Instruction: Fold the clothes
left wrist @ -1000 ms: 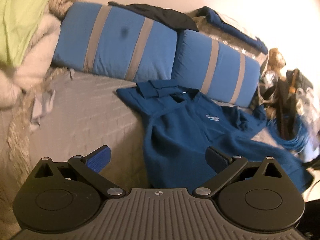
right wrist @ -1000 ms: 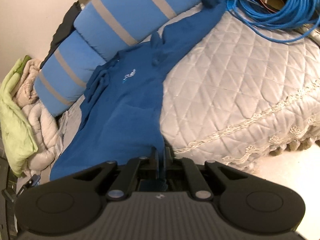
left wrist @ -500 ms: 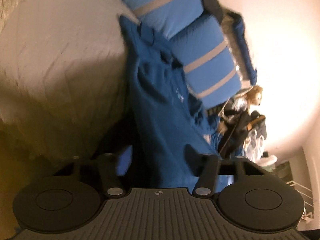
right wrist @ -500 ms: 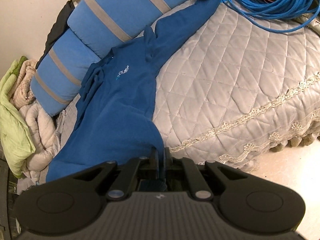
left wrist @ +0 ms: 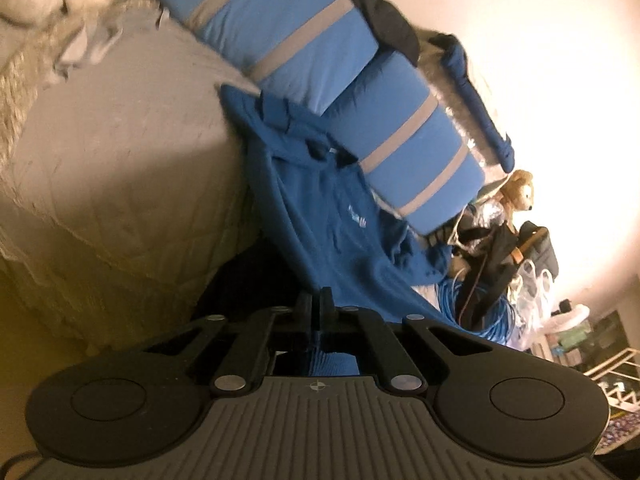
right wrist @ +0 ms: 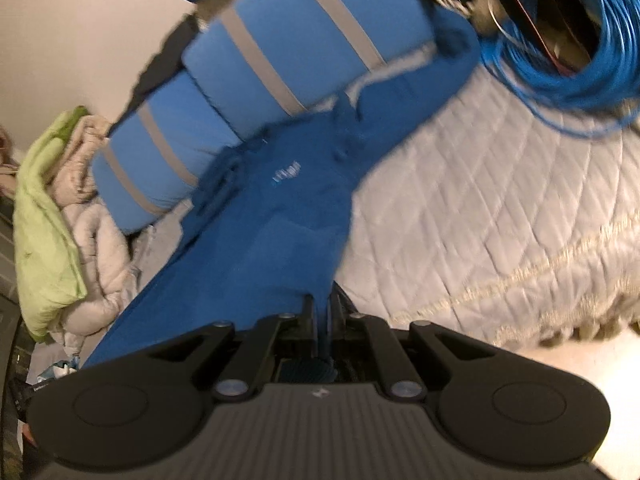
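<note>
Both views are blurring with motion, and the black gripper bodies are cutting off the near hem of the blue sweatshirt (left wrist: 320, 216), so the exact edge being gripped is hard to make out. The small pale chest logo is too smeared to read.

From the left wrist view, the sweatshirt is lying on a grey quilted bedspread (left wrist: 120, 152), its long axis running straight away from the left gripper (left wrist: 321, 300), collar at the far end against two blue pillows with grey stripes (left wrist: 332, 76). One sleeve is trailing off to the right toward a coil of blue cable (left wrist: 464, 300) and a stuffed bear (left wrist: 516, 190). The left gripper's fingers are pressing together, pinching a fold of the sweatshirt's near edge.

From the right wrist view, the same sweatshirt (right wrist: 280, 216) is stretching away from the right gripper (right wrist: 320, 308) toward the striped pillows (right wrist: 248, 80), with a sleeve reaching up and right toward the cable coil (right wrist: 572, 60). A green blanket (right wrist: 44, 224) is sitting far to the left. The quilted bedspread (right wrist: 500, 208) is spreading to the right. The right gripper's fingers are also squeezing closed, clamping the sweatshirt's near edge.
</note>
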Demonstrator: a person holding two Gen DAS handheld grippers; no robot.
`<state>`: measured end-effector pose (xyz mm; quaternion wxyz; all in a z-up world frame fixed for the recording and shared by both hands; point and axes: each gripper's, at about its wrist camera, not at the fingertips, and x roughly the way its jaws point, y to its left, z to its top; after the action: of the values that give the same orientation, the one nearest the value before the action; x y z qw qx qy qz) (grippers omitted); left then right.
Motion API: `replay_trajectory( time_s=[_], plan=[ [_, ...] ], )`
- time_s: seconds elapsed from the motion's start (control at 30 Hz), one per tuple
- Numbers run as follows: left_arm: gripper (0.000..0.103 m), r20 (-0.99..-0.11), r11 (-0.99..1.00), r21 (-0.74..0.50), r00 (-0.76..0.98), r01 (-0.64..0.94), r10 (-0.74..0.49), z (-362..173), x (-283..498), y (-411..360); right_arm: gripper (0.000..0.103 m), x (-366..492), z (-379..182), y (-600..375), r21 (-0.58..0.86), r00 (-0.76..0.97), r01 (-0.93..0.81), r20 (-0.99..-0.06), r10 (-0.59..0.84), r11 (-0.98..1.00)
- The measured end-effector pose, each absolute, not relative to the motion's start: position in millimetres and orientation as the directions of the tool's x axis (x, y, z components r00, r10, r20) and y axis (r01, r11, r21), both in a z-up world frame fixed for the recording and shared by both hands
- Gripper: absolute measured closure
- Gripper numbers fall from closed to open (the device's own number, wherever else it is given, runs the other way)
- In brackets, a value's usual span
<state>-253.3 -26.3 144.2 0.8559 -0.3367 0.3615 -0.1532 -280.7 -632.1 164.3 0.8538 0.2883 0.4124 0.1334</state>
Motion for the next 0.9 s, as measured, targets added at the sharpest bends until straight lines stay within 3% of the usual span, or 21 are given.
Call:
replay_trajectory(
  time_s=[0.13,0.4,0.5,0.57,0.63,0.73,0.83,0.9],
  plan=[
    [0.1,-0.513,0.746,-0.665,0.705,0.034,-0.489,162,-267,-30,0.1,-291,187,-633,0.588,0.653,-0.014,-0.608,0.453,0.809],
    [0.099,-0.658,0.782,-0.614,0.619,-0.111,-0.429,110,-254,-31,0.1,-293,132,-643,0.621,0.568,0.11,-0.68,0.464,0.776],
    [0.095,-0.675,0.771,-0.621,0.595,-0.14,-0.437,92,-245,-30,0.1,-293,112,-643,0.621,0.539,0.145,-0.702,0.465,0.77],
    [0.087,-0.689,0.778,-0.607,0.595,-0.16,-0.415,88,-242,-24,0.1,-292,110,-644,0.612,0.538,0.147,-0.708,0.457,0.777],
    [0.063,-0.714,0.822,-0.541,0.614,-0.18,-0.336,92,-240,-21,0.1,-292,109,-644,0.604,0.537,0.148,-0.714,0.449,0.783],
    [0.054,-0.711,0.879,-0.44,0.669,-0.184,-0.216,104,-241,-18,0.1,-290,108,-645,0.584,0.526,0.141,-0.728,0.439,0.8],
    [0.04,-0.676,0.901,-0.404,0.715,-0.158,-0.179,117,-240,-16,0.099,-286,108,-646,0.564,0.504,0.119,-0.744,0.44,0.817],
    [0.037,-0.646,0.907,-0.399,0.744,-0.136,-0.172,124,-239,-15,0.096,-285,109,-645,0.554,0.491,0.092,-0.748,0.446,0.827]
  ],
)
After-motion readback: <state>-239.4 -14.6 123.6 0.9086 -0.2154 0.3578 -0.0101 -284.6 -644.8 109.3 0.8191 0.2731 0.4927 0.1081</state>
